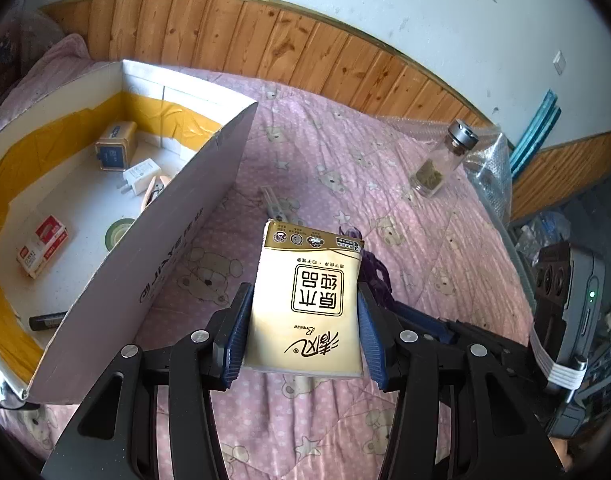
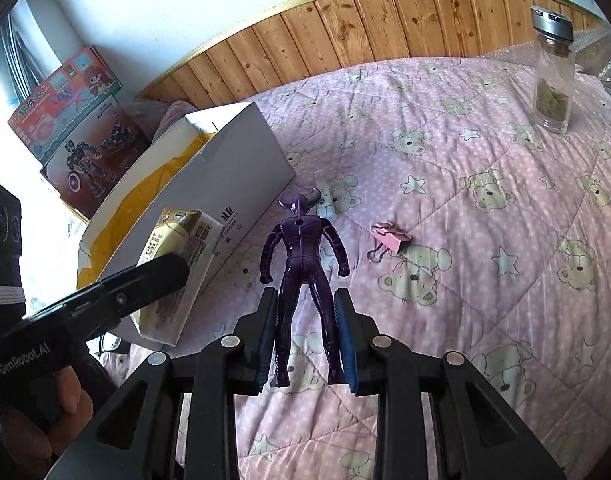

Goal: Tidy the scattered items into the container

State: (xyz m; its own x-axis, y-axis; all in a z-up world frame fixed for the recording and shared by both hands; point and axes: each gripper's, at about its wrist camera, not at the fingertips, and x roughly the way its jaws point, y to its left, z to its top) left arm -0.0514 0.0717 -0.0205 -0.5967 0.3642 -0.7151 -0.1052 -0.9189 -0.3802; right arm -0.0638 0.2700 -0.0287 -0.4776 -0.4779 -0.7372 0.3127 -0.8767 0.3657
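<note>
On the bed's pink bear-print quilt (image 2: 485, 240), a white cardboard box (image 1: 209, 216) with yellow tape along its inner walls stands open at the 10 o'clock side of the left wrist view. Inside it lie a small blue-and-gold box (image 1: 114, 146), a white charger plug (image 1: 141, 176), a red-and-white packet (image 1: 43, 246), a green tape roll (image 1: 117, 230) and a black pen (image 1: 47, 321). The left hand-held gripper (image 1: 305, 308) is clamped on a beige tissue pack (image 1: 307, 300), held above the quilt just beside the box's outer wall. The right hand-held gripper (image 2: 305, 312) grips a purple horned figure (image 2: 303, 264) by its legs, head pointing to 12 o'clock. A pink binder clip (image 2: 389, 238) lies on the quilt at 1 o'clock of the figure; a glass jar (image 2: 553, 68) with a silver lid stands well apart at 2 o'clock. Beyond the box, toy cartons (image 2: 77, 128) lean by the wall.
</note>
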